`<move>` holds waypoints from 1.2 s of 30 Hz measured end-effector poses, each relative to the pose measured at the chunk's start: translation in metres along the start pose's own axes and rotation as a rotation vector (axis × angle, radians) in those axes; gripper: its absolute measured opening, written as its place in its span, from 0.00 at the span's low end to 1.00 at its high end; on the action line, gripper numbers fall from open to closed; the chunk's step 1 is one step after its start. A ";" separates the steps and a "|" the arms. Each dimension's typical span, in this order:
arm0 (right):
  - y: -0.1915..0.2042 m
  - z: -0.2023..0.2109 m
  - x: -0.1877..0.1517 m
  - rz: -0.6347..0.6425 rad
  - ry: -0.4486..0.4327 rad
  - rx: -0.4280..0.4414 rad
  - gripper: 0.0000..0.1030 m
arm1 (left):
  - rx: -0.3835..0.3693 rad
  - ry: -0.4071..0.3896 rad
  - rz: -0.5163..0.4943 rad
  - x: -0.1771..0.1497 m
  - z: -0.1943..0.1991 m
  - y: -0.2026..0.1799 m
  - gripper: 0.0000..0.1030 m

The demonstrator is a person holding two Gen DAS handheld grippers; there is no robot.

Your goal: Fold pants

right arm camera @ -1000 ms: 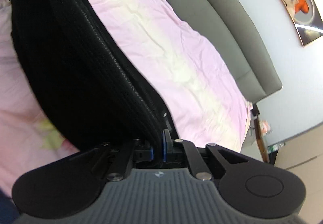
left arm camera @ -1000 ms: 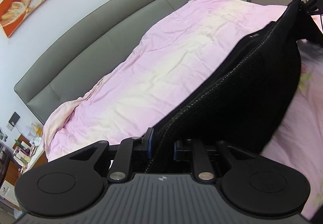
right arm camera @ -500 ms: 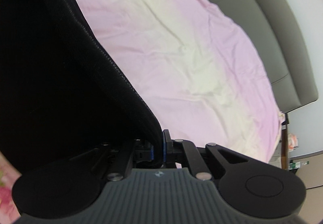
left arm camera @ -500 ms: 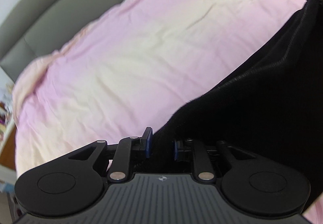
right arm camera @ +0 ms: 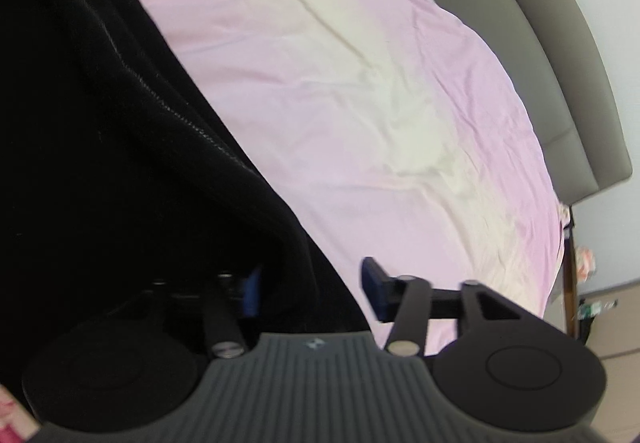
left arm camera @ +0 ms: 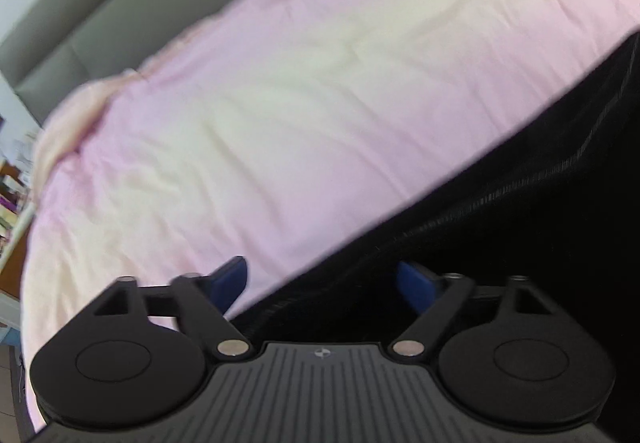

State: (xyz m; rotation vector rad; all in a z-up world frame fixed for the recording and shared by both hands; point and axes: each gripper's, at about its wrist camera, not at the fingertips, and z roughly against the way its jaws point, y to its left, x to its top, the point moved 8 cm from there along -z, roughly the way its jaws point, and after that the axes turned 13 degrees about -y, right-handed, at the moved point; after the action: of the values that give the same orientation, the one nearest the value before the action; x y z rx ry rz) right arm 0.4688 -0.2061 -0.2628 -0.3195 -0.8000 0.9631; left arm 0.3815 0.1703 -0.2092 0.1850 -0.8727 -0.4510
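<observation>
Progress: fold laid, release under way | left gripper (left arm camera: 322, 277) spread wide, gripping nothing | right gripper (right arm camera: 310, 289) likewise wide | black pants (left arm camera: 520, 227) on pink bed (left arm camera: 280, 103), at 4 o'clock | remaining folds: cannot tell

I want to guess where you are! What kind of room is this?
Most likely a bedroom. There is a big bed with a pink sheet and a padded grey headboard, and black pants lie on it.
</observation>
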 end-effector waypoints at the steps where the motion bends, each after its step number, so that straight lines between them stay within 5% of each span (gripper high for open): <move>1: -0.004 0.008 -0.002 -0.035 -0.004 0.010 0.57 | 0.003 -0.021 0.028 0.006 0.010 0.007 0.98; 7: -0.014 0.082 -0.036 -0.229 -0.012 0.038 0.67 | 0.013 -0.098 0.175 0.010 0.061 0.041 0.98; 13: 0.039 0.136 -0.089 -0.365 0.003 0.140 0.66 | 0.050 -0.094 0.146 -0.031 0.092 0.036 0.98; 20: 0.115 0.143 -0.134 -0.271 0.067 0.166 0.54 | 0.045 -0.057 0.226 -0.082 0.122 0.035 0.98; 22: 0.118 0.137 -0.142 -0.242 0.090 0.150 0.38 | 0.057 -0.052 0.223 -0.087 0.126 0.035 0.98; 23: 0.116 0.135 -0.142 -0.250 0.095 0.150 0.25 | 0.061 -0.048 0.225 -0.090 0.127 0.037 0.98; 26: 0.108 0.133 -0.138 -0.235 0.099 0.147 0.15 | 0.075 -0.043 0.248 -0.094 0.132 0.043 0.98; 31: 0.067 0.166 -0.131 -0.312 0.033 0.096 0.11 | 0.095 -0.037 0.256 -0.103 0.137 0.050 0.98; 36: -0.022 0.206 -0.126 -0.408 -0.029 -0.071 0.10 | 0.108 -0.037 0.267 -0.104 0.137 0.054 0.98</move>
State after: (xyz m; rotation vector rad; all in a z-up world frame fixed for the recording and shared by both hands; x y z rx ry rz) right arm 0.2913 -0.3427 -0.1688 -0.1922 -0.8855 0.5586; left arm 0.2343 0.2693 -0.1762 0.1563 -0.9432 -0.1588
